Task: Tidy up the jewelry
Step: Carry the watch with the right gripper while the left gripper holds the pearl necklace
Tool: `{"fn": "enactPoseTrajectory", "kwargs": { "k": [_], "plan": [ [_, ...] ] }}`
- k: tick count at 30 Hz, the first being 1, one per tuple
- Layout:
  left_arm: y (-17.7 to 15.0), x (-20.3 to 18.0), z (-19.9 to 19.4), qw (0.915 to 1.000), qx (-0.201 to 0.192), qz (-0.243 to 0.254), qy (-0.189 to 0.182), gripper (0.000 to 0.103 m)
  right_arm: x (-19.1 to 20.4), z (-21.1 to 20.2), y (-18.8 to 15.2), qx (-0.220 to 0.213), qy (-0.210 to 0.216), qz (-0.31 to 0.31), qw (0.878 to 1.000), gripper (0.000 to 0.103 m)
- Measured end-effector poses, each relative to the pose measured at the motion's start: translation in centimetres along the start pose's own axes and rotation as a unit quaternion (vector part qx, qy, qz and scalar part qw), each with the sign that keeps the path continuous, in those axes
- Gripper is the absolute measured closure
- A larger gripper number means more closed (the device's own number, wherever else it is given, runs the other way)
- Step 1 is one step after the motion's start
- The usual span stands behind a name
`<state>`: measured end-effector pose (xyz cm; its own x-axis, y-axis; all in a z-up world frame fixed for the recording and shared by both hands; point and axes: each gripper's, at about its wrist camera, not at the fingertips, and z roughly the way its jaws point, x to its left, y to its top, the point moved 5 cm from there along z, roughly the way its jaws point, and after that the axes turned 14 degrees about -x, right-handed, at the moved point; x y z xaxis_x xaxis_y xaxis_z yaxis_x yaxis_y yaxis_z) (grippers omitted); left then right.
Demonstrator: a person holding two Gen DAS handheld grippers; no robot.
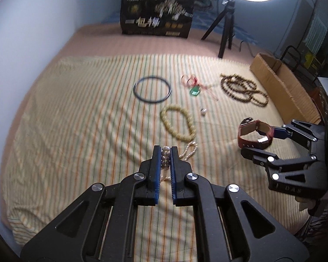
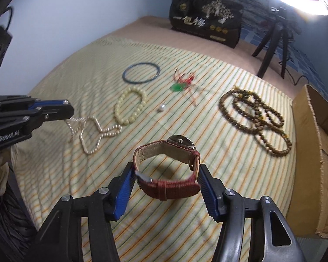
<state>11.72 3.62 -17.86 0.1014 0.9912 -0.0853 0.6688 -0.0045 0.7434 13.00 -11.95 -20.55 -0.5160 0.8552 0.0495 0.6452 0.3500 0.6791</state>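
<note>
Jewelry lies on a striped cloth (image 1: 76, 109). My left gripper (image 1: 165, 149) is shut on a pearl necklace (image 2: 94, 131), whose loops trail on the cloth (image 1: 189, 151). My right gripper (image 2: 166, 170) is shut on a red-strapped watch (image 2: 170, 163) and holds it above the cloth; it also shows in the left wrist view (image 1: 254, 134). On the cloth lie a cream bead bracelet (image 1: 178, 122), a dark bangle (image 1: 152, 89), a green pendant on red cord (image 1: 194, 90), a small pearl piece (image 1: 203, 111) and long brown prayer beads (image 1: 243, 89).
An open cardboard box (image 1: 282, 85) lies along the cloth's right edge. A black printed bag (image 1: 156, 20) and a tripod (image 1: 226, 28) under a ring light stand at the back. A pale wall runs along the left.
</note>
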Motion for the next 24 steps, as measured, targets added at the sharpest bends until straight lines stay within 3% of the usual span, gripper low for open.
{"fn": "enactPoseTrajectory", "kwargs": {
  "k": [7,24],
  "plan": [
    [2.2,-1.6,-2.9,0.9985,-0.051,0.021,-0.007,0.098,-1.4,-2.5,1.7,-0.036,-0.016,0.013,0.999,0.045],
    [5.7,-6.1,-6.2,0.9926,-0.108,0.041,-0.037,0.098,-6.0,-7.9,3.0,-0.089,-0.055,0.049,0.993,0.046]
  ]
}}
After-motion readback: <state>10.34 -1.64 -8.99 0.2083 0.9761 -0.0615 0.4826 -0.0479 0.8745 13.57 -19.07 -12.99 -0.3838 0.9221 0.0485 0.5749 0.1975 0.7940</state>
